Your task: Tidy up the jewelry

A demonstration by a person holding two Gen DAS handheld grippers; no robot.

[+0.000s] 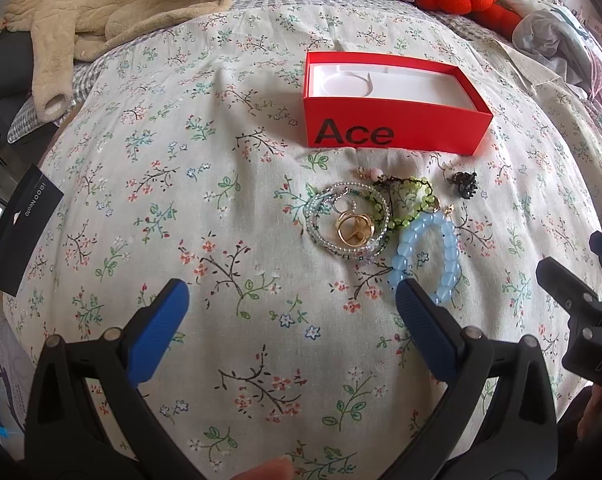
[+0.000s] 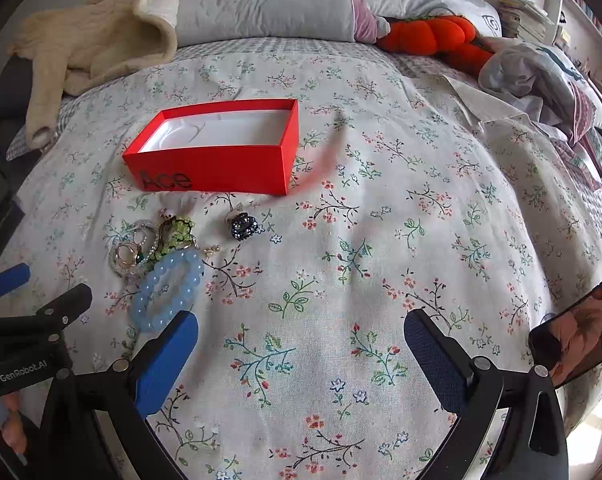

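An open red "Ace" box [image 1: 393, 128] [image 2: 217, 168] with a white liner sits on the floral bedspread. In front of it lies a jewelry pile: a light blue bead bracelet [image 1: 449, 256] [image 2: 169, 288], a green bead bracelet [image 1: 411, 200] [image 2: 177, 236], a clear bead bracelet [image 1: 329, 220] [image 2: 119, 258], gold rings [image 1: 353, 230] and a dark hair clip [image 1: 465, 186] [image 2: 244, 227]. My left gripper [image 1: 291, 300] is open and empty, its right finger by the blue bracelet. My right gripper [image 2: 301, 336] is open and empty, right of the pile.
A beige fleece garment [image 1: 101, 12] lies at the back left, pillows [image 2: 269, 0] and an orange plush [image 2: 433, 36] at the back. A black box [image 1: 21, 232] stands at the left bed edge. Crumpled clothes [image 2: 541, 76] lie at the right.
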